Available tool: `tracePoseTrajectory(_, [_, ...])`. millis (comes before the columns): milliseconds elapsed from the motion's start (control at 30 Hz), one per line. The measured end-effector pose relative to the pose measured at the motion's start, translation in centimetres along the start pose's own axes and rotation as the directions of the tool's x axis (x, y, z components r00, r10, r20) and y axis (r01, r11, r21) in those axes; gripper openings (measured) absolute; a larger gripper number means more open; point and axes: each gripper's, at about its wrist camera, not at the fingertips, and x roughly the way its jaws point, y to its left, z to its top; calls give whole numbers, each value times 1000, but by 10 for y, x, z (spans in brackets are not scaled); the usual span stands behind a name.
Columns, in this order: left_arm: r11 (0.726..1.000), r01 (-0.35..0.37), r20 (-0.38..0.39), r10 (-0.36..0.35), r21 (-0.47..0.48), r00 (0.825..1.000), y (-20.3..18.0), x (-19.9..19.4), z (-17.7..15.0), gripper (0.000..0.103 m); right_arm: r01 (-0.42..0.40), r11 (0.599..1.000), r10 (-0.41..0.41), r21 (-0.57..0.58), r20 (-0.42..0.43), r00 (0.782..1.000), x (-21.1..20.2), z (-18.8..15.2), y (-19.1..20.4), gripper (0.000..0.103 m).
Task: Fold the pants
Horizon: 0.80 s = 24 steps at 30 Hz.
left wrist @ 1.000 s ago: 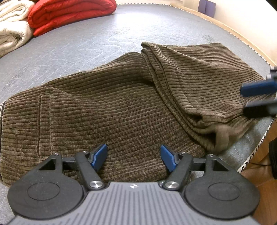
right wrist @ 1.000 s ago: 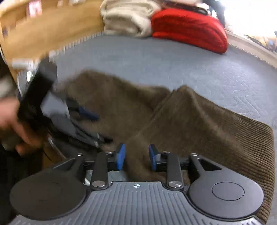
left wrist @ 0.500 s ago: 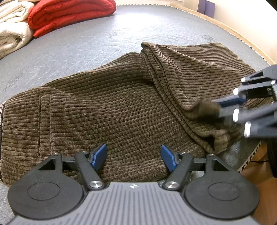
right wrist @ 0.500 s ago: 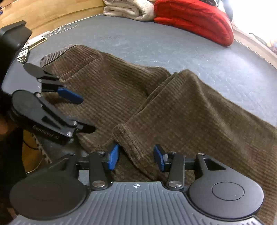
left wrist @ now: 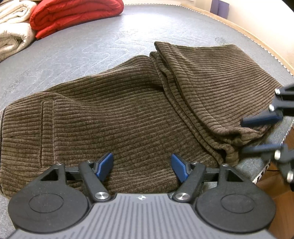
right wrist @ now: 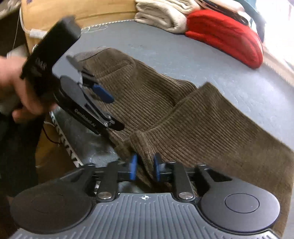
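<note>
Brown corduroy pants (left wrist: 128, 114) lie on the grey mattress (left wrist: 91, 51), with one leg folded over to the right. My left gripper (left wrist: 141, 165) hovers open over the waist end, nothing between its blue pads. At the near mattress edge, my right gripper (right wrist: 145, 167) straddles the folded leg's hem (right wrist: 139, 139). Its jaws are opening, with the hem between the pads and not pinched. The left wrist view shows the right gripper (left wrist: 261, 132) at the far right, one finger above the hem (left wrist: 238, 134) and one below. The right wrist view shows the left gripper (right wrist: 112, 110) held by a hand (right wrist: 18, 88).
A folded red blanket (left wrist: 73, 16) and a cream blanket (left wrist: 12, 31) lie at the far end of the mattress. The mattress edge (left wrist: 266, 165) runs just beside the hem, with wooden floor below. A wooden bed frame (right wrist: 101, 9) borders the far side.
My right gripper came in from the right, closed toward the leg hem, then sank and rolled, and its jaws now stand wider around the hem. The left gripper stayed put.
</note>
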Motion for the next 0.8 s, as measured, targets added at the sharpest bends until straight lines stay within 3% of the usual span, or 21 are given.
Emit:
tracePoseTrajectory(67, [1000,1,1,-1,0,1000,0,0,0,76,11,1000,-11,-23,20,1000,0,3,4,56])
tracePoseTrajectory(233, [1000,1,2,-1,0,1000,0,0,0,76,23,992,-27,-122,-29,999,11,5,15,58])
tracePoseTrajectory(300, [1000,3,3,-3,-2,1000,1,0,-1,76,42,984,-51,-175,-52,997,21,3,23,53])
tracePoseTrajectory(367, [1000,4,3,-4,-5,1000,1,0,-1,76,54,978,-66,-203,-53,996,18,4,21,36])
tracePoseTrajectory(433, [1000,6,1,-6,-8,1000,1,-1,0,76,34,994,-36,-105,-18,999,6,13,7,32])
tracePoseTrajectory(500, [1000,8,-3,-8,-12,1000,2,-1,1,76,55,997,-59,56,74,996,-20,26,-18,30])
tracePoseTrajectory(567, [1000,11,-5,-11,-15,1000,2,-1,1,76,80,969,-129,233,204,970,-56,38,-44,29])
tracePoseTrajectory(633, [1000,14,-4,-14,-15,1000,3,-2,2,76,101,927,-226,362,324,919,-92,46,-56,29])
tracePoseTrajectory(700, [1000,15,-4,-15,-14,1000,4,-2,2,76,122,913,-288,388,404,868,-116,52,-53,29])
tracePoseTrajectory(767, [1000,16,-4,-16,-15,1000,4,-3,3,76,136,917,-302,375,432,850,-118,53,-41,29])
tracePoseTrajectory(800, [1000,16,-4,-16,-16,1000,4,-3,3,76,138,918,-298,373,416,859,-110,51,-36,30])
